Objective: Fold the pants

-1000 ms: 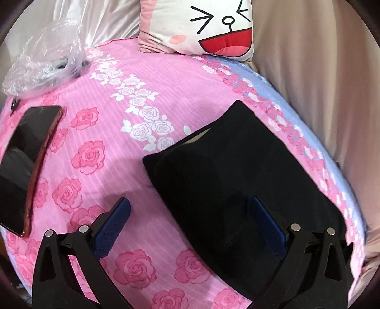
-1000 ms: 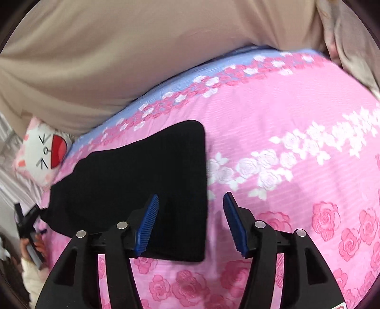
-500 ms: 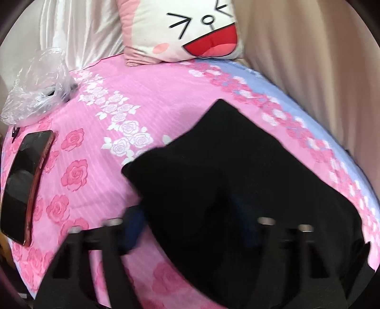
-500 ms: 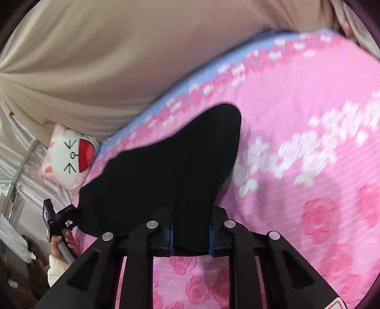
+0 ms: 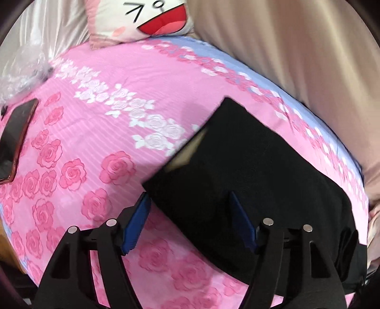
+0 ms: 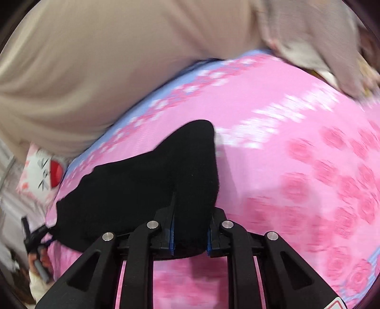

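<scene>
The black pants (image 5: 256, 180) lie folded on the pink rose-print bed sheet (image 5: 114, 133). My left gripper (image 5: 190, 223) is open, its blue pads (image 5: 137, 221) on either side of the near corner of the pants, which rests between the fingers. In the right wrist view my right gripper (image 6: 190, 235) is shut on the other end of the pants (image 6: 147, 180) and lifts that end off the sheet (image 6: 296, 166).
A cartoon-face pillow (image 5: 147, 21) lies at the head of the bed. A phone (image 5: 16, 137) and a clear plastic bag (image 5: 21, 71) lie at the left. A beige curtain (image 5: 296, 52) hangs along the far side of the bed.
My right gripper closed on the end of the pants and raised it. My left gripper closed in on the pants corner, then stands open around it now.
</scene>
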